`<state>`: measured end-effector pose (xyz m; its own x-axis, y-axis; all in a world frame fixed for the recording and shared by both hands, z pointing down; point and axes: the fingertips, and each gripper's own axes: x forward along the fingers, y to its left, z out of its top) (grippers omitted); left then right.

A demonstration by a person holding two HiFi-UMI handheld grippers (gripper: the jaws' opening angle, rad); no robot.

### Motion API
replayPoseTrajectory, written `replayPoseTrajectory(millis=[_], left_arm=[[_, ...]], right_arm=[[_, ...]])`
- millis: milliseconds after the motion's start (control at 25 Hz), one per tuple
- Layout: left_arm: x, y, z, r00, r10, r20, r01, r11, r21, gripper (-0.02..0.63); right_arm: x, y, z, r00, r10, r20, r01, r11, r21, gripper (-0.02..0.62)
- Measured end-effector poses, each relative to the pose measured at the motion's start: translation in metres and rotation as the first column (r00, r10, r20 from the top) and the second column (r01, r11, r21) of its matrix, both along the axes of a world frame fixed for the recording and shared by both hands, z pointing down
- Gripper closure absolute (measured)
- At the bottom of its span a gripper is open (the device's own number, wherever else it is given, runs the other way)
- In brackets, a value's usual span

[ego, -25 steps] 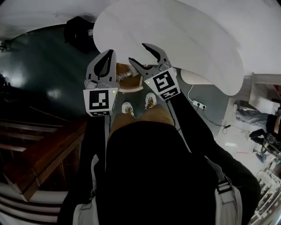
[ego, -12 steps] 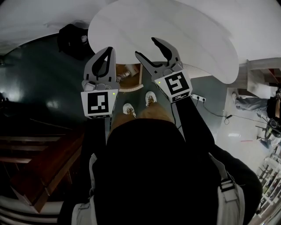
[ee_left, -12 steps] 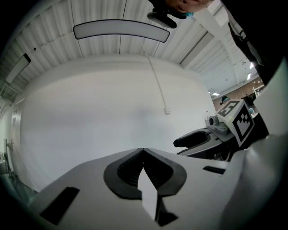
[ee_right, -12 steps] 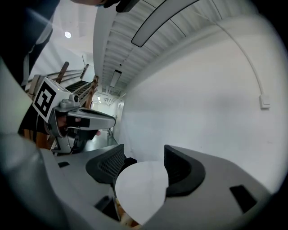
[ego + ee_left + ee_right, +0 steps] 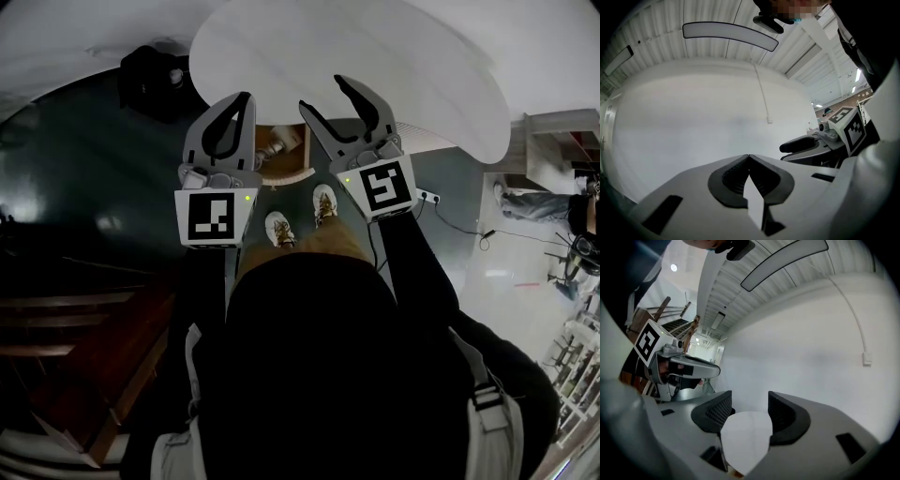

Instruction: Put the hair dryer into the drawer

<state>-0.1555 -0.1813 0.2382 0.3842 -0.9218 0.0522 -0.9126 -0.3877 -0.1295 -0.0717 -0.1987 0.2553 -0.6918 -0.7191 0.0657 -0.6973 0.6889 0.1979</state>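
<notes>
Two tools are held out level, side by side, over the near edge of the round white desk (image 5: pixel 375 66), and neither carries anything. The left tool (image 5: pixel 246 97) has its jaws pressed together at the tips, with nothing between them in its own view (image 5: pixel 748 156). The right tool (image 5: pixel 322 92) has its jaws spread and is closing; the gap between them (image 5: pixel 749 401) shows only pale surface and wall beyond.

No hair dryer shows in any view, so I cannot say where it lies. The bare desk top in sight holds nothing. A wooden piece (image 5: pixel 286 161) sits on the floor under the desk's near edge, between the two tools as seen from above; whether it is the drawer I cannot tell. A black object (image 5: pixel 150 77) rests on the dark floor (image 5: pixel 84 159) off the desk's left edge, too dim to name.

The person's shoes (image 5: pixel 277 230) point at the desk, so my judgement is that this is a carrying posture: tools up and clear, the pick-up not yet begun. Finding the dryer comes first.
</notes>
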Motion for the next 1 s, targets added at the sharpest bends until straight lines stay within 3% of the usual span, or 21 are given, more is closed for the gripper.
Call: replayPoseTrajectory(millis=[200,240,280,480,640,1000], left_arm=[[0.000,0.005,0.001,1.000,0.017,0.009,-0.017,1.000,0.009,0.591],[0.000,0.006,0.001,1.000,0.020,0.018,-0.020,1.000,0.013,0.591],[-0.001,0.006,0.001,1.000,0.021,0.021,-0.021,1.000,0.015,0.591],[-0.005,0.006,0.006,1.000,0.023,-0.008,-0.023,1.000,-0.007,0.591],[-0.007,0.005,0.009,1.000,0.015,-0.020,-0.016,1.000,-0.018,0.591],[-0.003,0.001,0.006,1.000,0.013,-0.005,-0.013,1.000,-0.009,0.591]], right_arm=[[-0.001,0.010,-0.004,0.999,0.036,0.018,-0.036,0.999,0.021,0.388],[-0.002,0.012,-0.005,0.999,0.027,0.028,-0.027,1.000,0.012,0.542],[-0.005,0.015,-0.006,0.999,0.008,0.040,-0.008,1.000,-0.005,0.569],[-0.018,0.021,-0.004,0.998,-0.066,0.024,0.066,0.997,-0.027,0.569],[-0.023,0.022,-0.002,0.998,-0.063,-0.002,0.063,0.998,-0.012,0.569],[-0.019,0.016,-0.010,0.998,-0.057,0.033,0.057,0.998,0.003,0.569]])
